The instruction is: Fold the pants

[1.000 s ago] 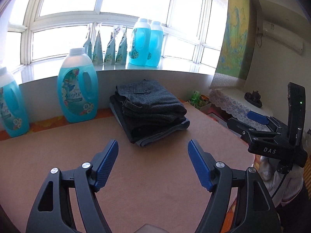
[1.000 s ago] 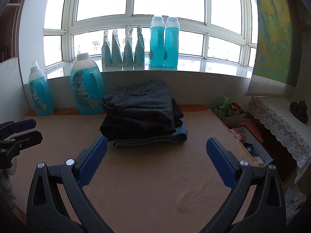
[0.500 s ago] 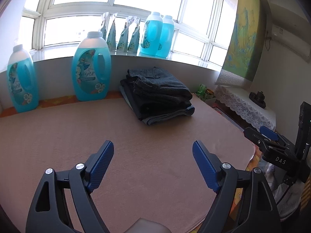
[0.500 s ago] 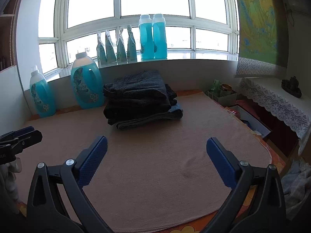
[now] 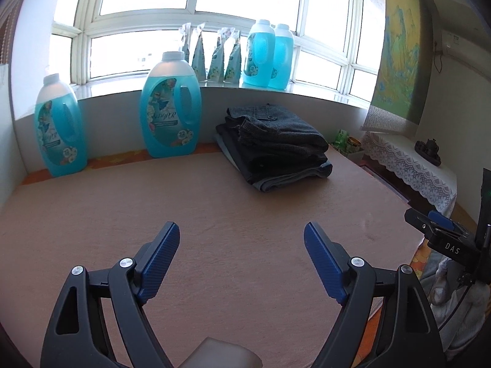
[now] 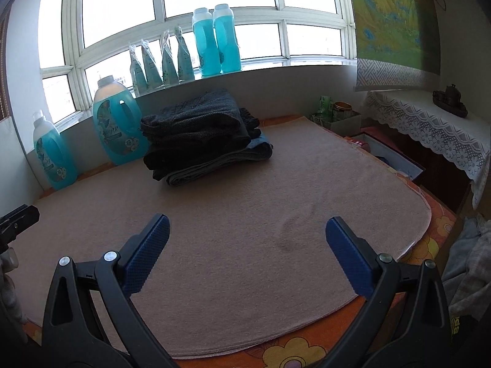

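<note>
A stack of folded dark pants [image 5: 276, 144] lies at the far side of the tan mat [image 5: 214, 214], near the wall; it also shows in the right wrist view [image 6: 202, 135]. My left gripper [image 5: 242, 242] is open and empty, held over the near part of the mat, well short of the stack. My right gripper [image 6: 245, 233] is open and empty, also over the near part of the mat [image 6: 245, 202]. The right gripper shows at the right edge of the left wrist view [image 5: 442, 233].
Large blue detergent bottles [image 5: 170, 107] [image 5: 58, 128] stand against the wall left of the stack. More bottles and pouches [image 6: 211, 43] sit on the window sill. A lace-covered side table [image 6: 429, 122] and boxes [image 6: 337, 116] are at the right. Loose clothing [image 6: 469, 260] lies off the mat's right edge.
Both grippers have pulled back from the folded stack toward the near edge of the mat. Both stayed open and empty. The stack has not moved.
</note>
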